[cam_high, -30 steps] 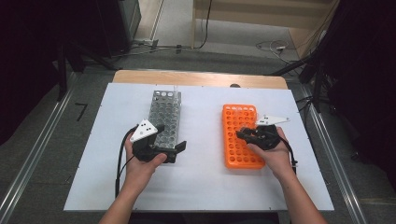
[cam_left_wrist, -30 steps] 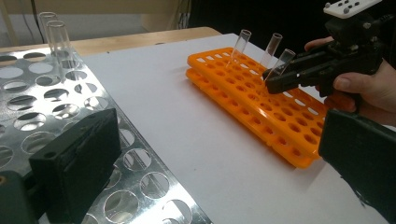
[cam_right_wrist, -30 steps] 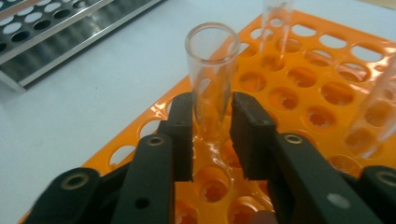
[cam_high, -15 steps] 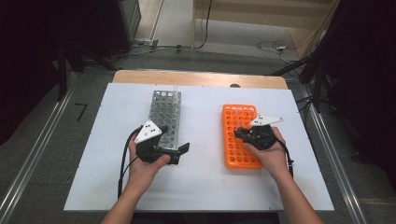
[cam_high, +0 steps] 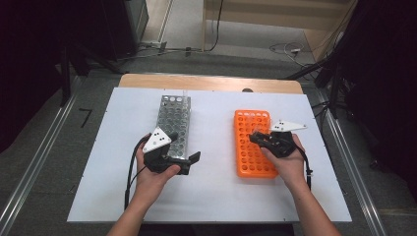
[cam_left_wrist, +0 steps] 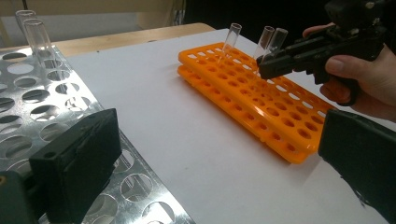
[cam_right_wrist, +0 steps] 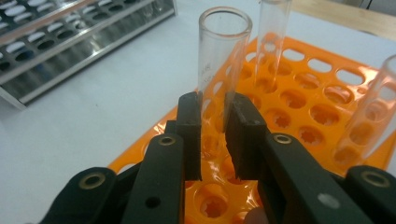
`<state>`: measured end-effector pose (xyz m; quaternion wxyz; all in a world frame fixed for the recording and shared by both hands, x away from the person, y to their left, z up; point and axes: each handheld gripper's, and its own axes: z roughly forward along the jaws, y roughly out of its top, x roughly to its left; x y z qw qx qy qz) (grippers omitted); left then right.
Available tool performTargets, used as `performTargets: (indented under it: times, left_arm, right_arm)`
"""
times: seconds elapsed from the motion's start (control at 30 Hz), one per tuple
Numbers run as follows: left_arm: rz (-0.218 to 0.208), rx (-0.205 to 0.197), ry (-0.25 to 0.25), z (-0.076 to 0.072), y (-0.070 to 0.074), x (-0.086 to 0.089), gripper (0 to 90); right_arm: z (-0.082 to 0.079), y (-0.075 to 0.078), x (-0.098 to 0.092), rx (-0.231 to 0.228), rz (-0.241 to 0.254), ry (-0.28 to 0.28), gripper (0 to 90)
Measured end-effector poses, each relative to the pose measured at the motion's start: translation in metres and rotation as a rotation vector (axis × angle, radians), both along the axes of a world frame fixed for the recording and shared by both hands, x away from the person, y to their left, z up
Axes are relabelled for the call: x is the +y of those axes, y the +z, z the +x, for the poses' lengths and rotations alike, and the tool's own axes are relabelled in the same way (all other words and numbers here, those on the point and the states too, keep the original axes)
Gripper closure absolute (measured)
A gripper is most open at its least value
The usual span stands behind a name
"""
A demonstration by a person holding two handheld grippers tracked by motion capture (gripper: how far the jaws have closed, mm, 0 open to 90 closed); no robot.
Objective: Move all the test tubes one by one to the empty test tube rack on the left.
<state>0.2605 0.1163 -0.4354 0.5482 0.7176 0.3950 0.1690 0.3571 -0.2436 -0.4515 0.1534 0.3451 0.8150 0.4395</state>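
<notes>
Glass test tube (cam_right_wrist: 219,60) is sitting clamped in the right gripper (cam_right_wrist: 214,135) jaws over the orange rack (cam_right_wrist: 299,116) (left gripper (cam_left_wrist: 219,163) jaws gaping wide), risking cracking or tilting if squeezed harder.

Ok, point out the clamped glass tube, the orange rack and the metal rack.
glass tube (cam_right_wrist: 223,42), right gripper view, upper wall.
orange rack (cam_high: 244,162), high view, near left edge.
metal rack (cam_high: 173,115), high view, perforated top.

No readable text; faint marking on clear tube (cam_right_wrist: 219,60) too blurred to read.
</notes>
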Motion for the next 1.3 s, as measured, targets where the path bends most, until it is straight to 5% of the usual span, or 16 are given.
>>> performTargets:
  times: [0.33,0.83,1.3]
  left_arm:
    - [-0.014,-0.014,-0.015,-0.002,0.005,-0.003,0.0]
    - [-0.037,-0.033,-0.073,-0.007,0.013,-0.011,3.6]
    - [-0.020,-0.065,-0.111,-0.014,0.018,-0.029,36.8]
  right_arm:
    - [-0.015,0.022,0.006,-0.044,0.050,0.043,74.0]
    - [-0.044,0.032,0.045,-0.021,0.101,0.201,73.9]
    - [-0.062,0.026,0.080,-0.004,0.066,0.297,73.9]
